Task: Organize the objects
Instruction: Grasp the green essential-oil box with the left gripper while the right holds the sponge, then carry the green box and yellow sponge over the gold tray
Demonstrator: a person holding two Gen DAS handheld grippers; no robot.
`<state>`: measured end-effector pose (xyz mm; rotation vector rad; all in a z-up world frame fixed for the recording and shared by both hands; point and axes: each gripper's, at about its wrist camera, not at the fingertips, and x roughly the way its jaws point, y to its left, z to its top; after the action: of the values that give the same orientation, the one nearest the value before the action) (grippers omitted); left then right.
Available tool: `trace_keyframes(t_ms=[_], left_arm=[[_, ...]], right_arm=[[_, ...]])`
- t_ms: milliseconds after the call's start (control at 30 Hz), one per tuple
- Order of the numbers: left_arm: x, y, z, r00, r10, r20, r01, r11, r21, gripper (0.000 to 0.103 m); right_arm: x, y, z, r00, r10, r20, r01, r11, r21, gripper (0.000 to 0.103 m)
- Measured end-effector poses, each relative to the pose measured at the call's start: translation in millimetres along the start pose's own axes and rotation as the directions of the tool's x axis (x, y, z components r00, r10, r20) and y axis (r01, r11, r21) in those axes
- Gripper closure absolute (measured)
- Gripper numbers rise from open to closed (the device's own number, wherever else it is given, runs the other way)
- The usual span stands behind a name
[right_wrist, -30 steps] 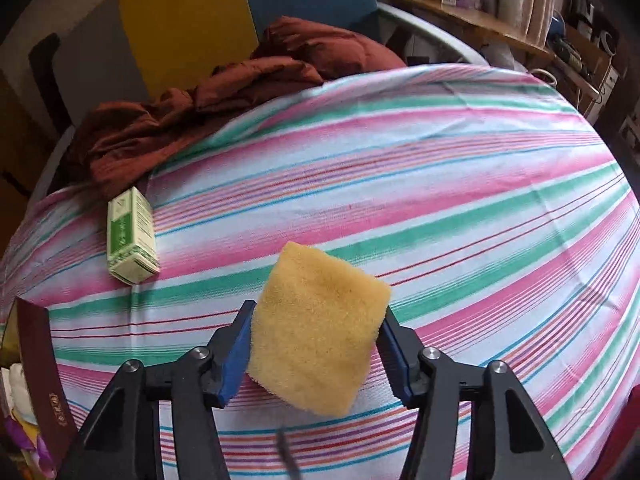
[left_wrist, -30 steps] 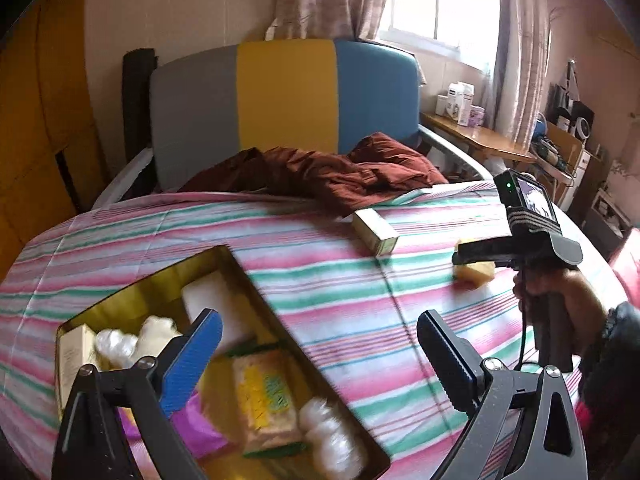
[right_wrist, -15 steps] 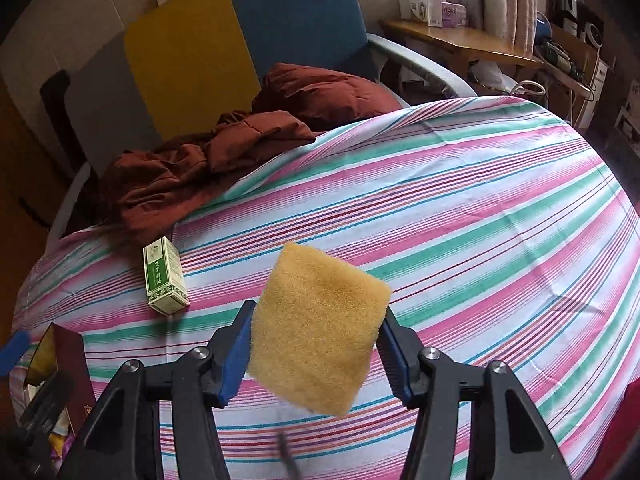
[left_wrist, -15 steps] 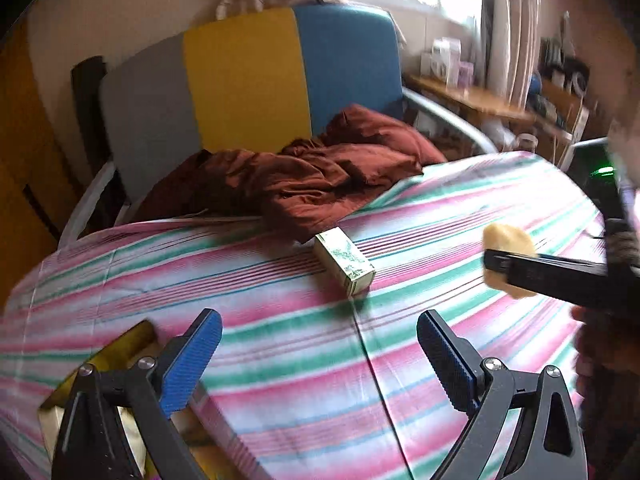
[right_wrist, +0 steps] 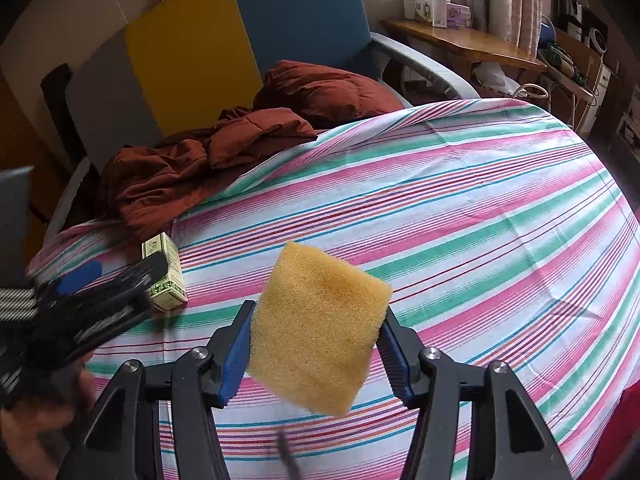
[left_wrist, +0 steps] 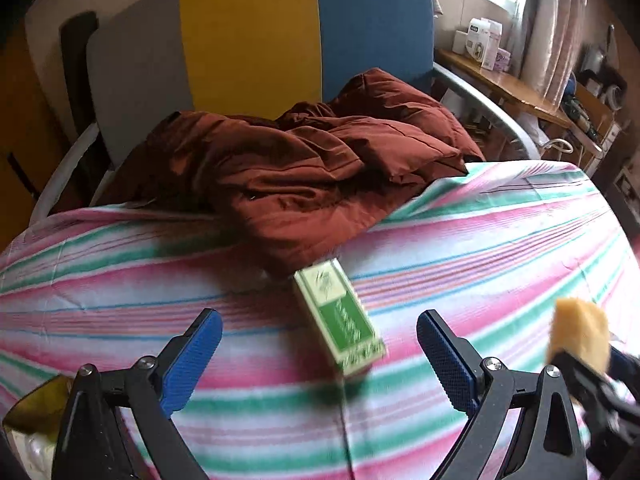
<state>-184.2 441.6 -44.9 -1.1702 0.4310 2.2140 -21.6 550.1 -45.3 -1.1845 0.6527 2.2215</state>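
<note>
A yellow sponge is clamped between the blue pads of the right claw, held tilted above the striped cloth covering the desk. To its left, the left claw hangs with its jaws spread wide and nothing between them, aimed at a green-and-cream box lying flat on the cloth just beyond its fingertips. The box's far end touches a rumpled rust-brown garment spilling from a grey, yellow and blue chair behind the desk.
</note>
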Motion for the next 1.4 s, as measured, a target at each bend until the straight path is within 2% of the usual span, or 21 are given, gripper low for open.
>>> trace_keyframes(t_ms=[67, 100, 133, 167, 233, 267, 533, 800, 967, 1133, 1233, 1400], left_arm=[[13, -6, 5, 1.0, 0.027, -0.009, -0.027, 0.999, 0.027, 0.008], [19, -8, 6, 0.999, 0.035, -0.022, -0.034, 0.999, 0.032, 0.018], [25, -7, 7, 0.999, 0.033, -0.037, -0.032, 0.999, 0.029, 0.032], [32, -4, 7, 0.997, 0.026, -0.067, -0.025, 1.0, 0.012, 0.04], [40, 0, 4, 0.994, -0.012, -0.112, 0.011, 1.0, -0.011, 0.069], [42, 2, 0, 0.992, -0.012, -0.126, 0.011, 1.0, -0.015, 0.072], [11, -8, -43, 0.992, -0.025, -0.125, 0.03, 0.999, 0.04, 0.072], [-41, -18, -115, 0.993, -0.034, -0.113, 0.037, 0.999, 0.021, 0.072], [-74, -30, -170, 0.998, -0.041, -0.041, 0.043, 0.998, 0.052, 0.072], [-89, -40, -207, 0.996, -0.043, 0.084, 0.035, 0.994, 0.104, 0.072], [-89, -40, -213, 0.991, -0.053, 0.123, 0.039, 0.992, 0.117, 0.072], [-89, -39, -215, 0.988, -0.07, 0.136, 0.055, 0.992, 0.112, 0.072]], right_arm=[[1, 0, 0, 1.0, -0.001, -0.004, 0.001, 1.0, 0.0, 0.044], [2, 0, 0, 1.0, -0.002, -0.008, 0.002, 1.0, 0.0, 0.044], [3, 0, 0, 1.0, -0.002, -0.011, 0.002, 1.0, -0.001, 0.044], [4, -1, 0, 1.0, -0.004, -0.013, 0.004, 1.0, -0.004, 0.044], [5, -1, 0, 1.0, -0.009, -0.015, 0.009, 1.0, -0.006, 0.044], [6, -1, 0, 1.0, -0.009, -0.016, 0.009, 1.0, -0.006, 0.044], [20, -4, -2, 0.998, -0.013, -0.064, 0.012, 1.0, -0.025, 0.044], [33, 4, -12, 0.991, -0.027, -0.128, 0.013, 0.994, -0.108, 0.045], [30, 12, -19, 0.99, 0.012, -0.14, -0.033, 0.988, -0.149, 0.045], [29, 18, -26, 0.989, 0.021, -0.149, -0.05, 0.98, -0.192, 0.045], [29, 21, -29, 0.987, 0.014, -0.158, -0.047, 0.978, -0.205, 0.045], [36, 26, -34, 0.984, -0.022, -0.177, -0.022, 0.971, -0.239, 0.045]])
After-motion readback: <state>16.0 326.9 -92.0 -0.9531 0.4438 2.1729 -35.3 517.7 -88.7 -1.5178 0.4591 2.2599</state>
